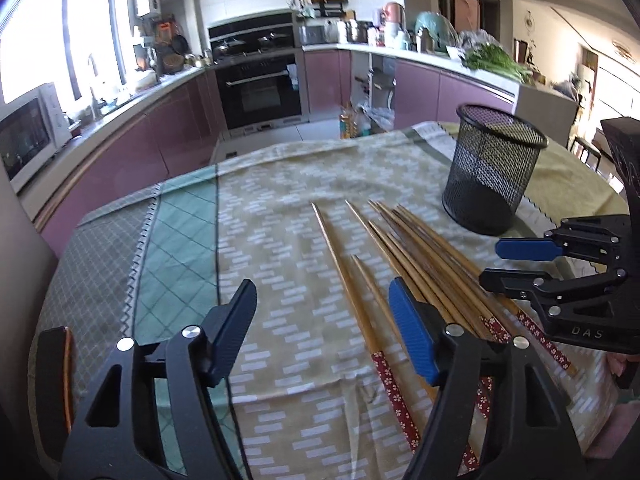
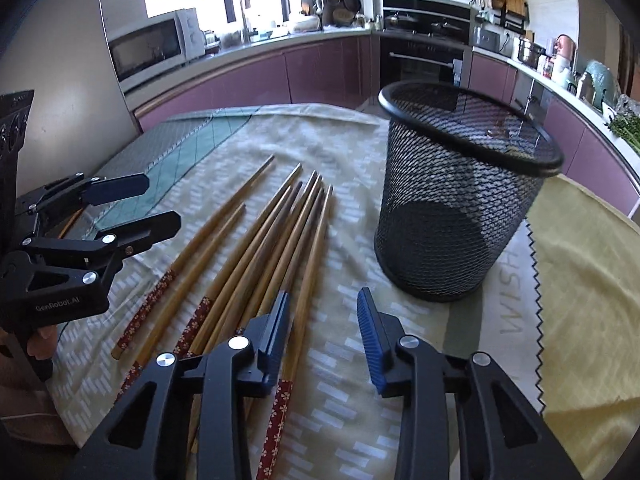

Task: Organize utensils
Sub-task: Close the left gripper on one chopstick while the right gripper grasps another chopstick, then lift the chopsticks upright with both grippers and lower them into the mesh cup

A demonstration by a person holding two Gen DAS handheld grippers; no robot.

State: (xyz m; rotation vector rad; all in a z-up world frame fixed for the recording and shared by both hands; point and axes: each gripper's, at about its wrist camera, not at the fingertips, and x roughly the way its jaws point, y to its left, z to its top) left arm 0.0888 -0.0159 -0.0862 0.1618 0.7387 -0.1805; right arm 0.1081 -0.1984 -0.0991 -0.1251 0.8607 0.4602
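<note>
Several wooden chopsticks [image 1: 400,264] [image 2: 256,248] with red flowered ends lie side by side on the patterned tablecloth [image 1: 280,208]. A black mesh cup [image 1: 492,176] [image 2: 452,216] stands upright and empty just beyond their tips, to the right. My left gripper [image 1: 320,300] [image 2: 160,206] hovers open over the leftmost chopsticks, one of them seen between its jaws, untouched. My right gripper [image 2: 323,300] [image 1: 496,266] is open with a narrower gap over the rightmost chopstick, its pads clear of it.
A yellow cloth [image 2: 580,280] with a zigzag edge covers the table's right side. A dark, orange-rimmed object [image 1: 52,380] sits at the table's near left edge. Purple kitchen cabinets [image 1: 160,132], an oven [image 1: 260,88] and a microwave [image 2: 148,48] lie beyond the table.
</note>
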